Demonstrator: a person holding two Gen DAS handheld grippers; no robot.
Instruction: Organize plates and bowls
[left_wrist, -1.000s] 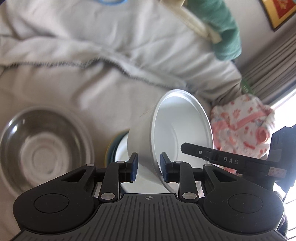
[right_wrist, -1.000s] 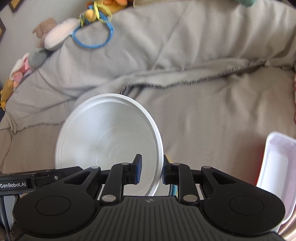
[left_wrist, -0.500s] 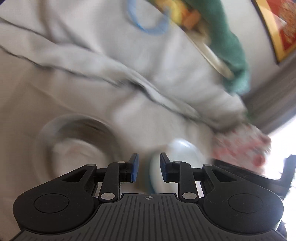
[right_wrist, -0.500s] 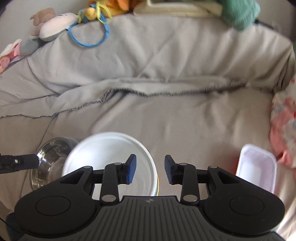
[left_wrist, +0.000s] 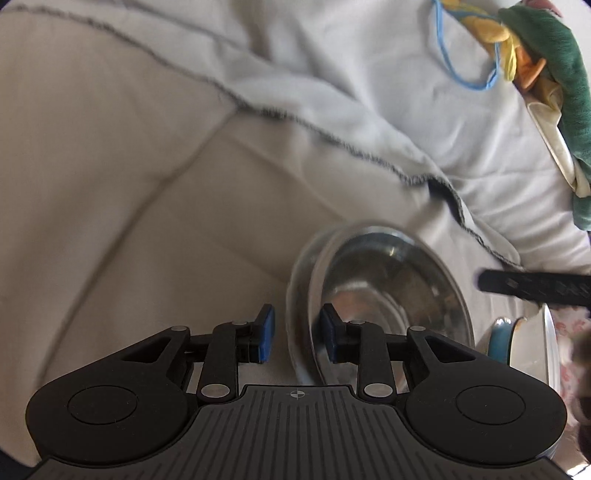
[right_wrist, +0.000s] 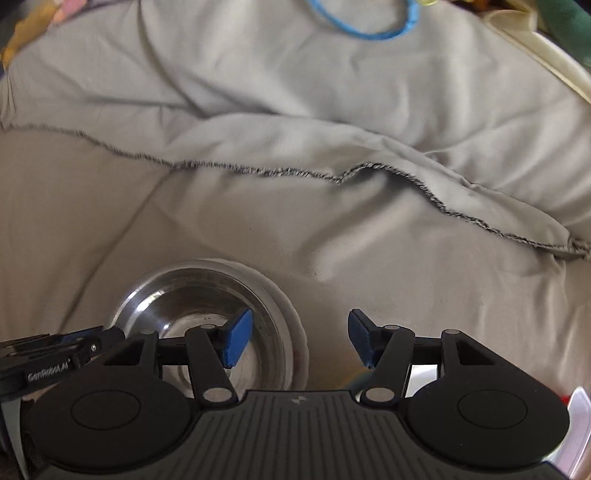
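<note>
A shiny steel bowl (left_wrist: 384, 291) lies on the grey bedsheet. My left gripper (left_wrist: 297, 338) straddles its near rim, one finger outside and one inside, with the jaws slightly apart and not pressing. In the right wrist view the same steel bowl (right_wrist: 207, 306) sits low left, and my right gripper (right_wrist: 299, 341) is open wide and empty just right of it. A white bowl (left_wrist: 550, 350) on a blue-rimmed plate (left_wrist: 498, 338) shows at the left wrist view's right edge.
A rumpled grey blanket (right_wrist: 295, 122) with a dark stitched hem crosses the bed. A blue ring (right_wrist: 365, 26), plush toys and a green towel (left_wrist: 554, 85) lie at the far side. A white container's corner (right_wrist: 578, 406) is at lower right.
Both grippers let go of the white bowl and left it on the plate. My left gripper swung over to the steel bowl's rim. My right gripper opened wide and shifted left.
</note>
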